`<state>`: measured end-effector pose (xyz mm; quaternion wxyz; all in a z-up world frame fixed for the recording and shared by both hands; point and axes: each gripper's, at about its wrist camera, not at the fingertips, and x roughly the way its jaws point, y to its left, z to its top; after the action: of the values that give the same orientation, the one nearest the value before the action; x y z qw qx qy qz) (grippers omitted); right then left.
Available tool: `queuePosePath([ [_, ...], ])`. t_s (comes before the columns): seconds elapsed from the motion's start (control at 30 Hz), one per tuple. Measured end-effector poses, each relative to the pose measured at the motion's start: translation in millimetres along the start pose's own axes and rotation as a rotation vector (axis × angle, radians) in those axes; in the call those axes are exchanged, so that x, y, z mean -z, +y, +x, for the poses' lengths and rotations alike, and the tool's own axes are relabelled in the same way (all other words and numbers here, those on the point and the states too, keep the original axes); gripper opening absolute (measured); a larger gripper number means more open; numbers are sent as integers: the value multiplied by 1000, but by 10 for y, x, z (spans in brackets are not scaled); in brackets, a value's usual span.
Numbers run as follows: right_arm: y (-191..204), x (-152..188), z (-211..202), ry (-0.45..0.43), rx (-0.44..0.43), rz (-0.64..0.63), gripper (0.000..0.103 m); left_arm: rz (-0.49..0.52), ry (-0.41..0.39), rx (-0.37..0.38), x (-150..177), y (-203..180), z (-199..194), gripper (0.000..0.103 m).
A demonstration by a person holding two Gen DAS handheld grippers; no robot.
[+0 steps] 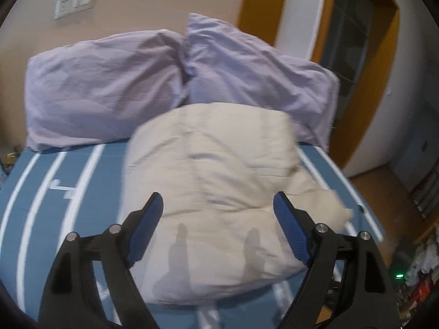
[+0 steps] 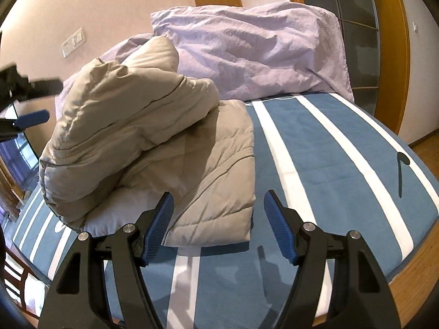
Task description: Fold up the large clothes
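A beige puffer jacket lies folded in a bulky bundle on the blue, white-striped bed. Its upper layer bulges up at the left. My left gripper hovers open over the jacket with nothing between its blue pads. It also shows at the left edge of the right wrist view, where the left gripper stands apart from the bundle. My right gripper is open just in front of the jacket's near right corner. Its pads are not pressing on the cloth.
Two lilac pillows lean against the wall at the head of the bed. A wall switch plate sits above them. A wooden door frame and the floor lie to the right. Clutter sits by the bed's right side.
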<state>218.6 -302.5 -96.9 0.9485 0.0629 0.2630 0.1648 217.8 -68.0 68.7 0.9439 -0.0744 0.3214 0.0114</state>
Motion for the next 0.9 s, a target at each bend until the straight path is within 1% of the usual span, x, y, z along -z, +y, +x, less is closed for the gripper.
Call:
queuePosePath([
  [0.1, -34, -11, -11, -2, 10, 9, 70, -5, 4, -85, 19, 204, 77, 83],
  [0.17, -66, -22, -14, -3, 16, 16, 70, -22, 16, -115, 23, 322, 139, 83],
  [0.27, -106, -39, -12, -3, 24, 23, 70, -53, 25, -140, 19, 474, 206, 83],
  [0.43, -175, -63, -17, -7, 35, 34, 70, -61, 44, -176, 35, 563, 348, 83],
  [0.6, -246, -85, -19, -11, 49, 46, 70, -64, 56, -157, 102, 560, 469, 83],
  [0.83, -315, -186, -77, -40, 73, 61, 70, -106, 101, -54, 185, 542, 640, 83],
  [0.9, -336, -228, -106, -56, 83, 61, 70, -99, 99, -54, 207, 516, 673, 83],
])
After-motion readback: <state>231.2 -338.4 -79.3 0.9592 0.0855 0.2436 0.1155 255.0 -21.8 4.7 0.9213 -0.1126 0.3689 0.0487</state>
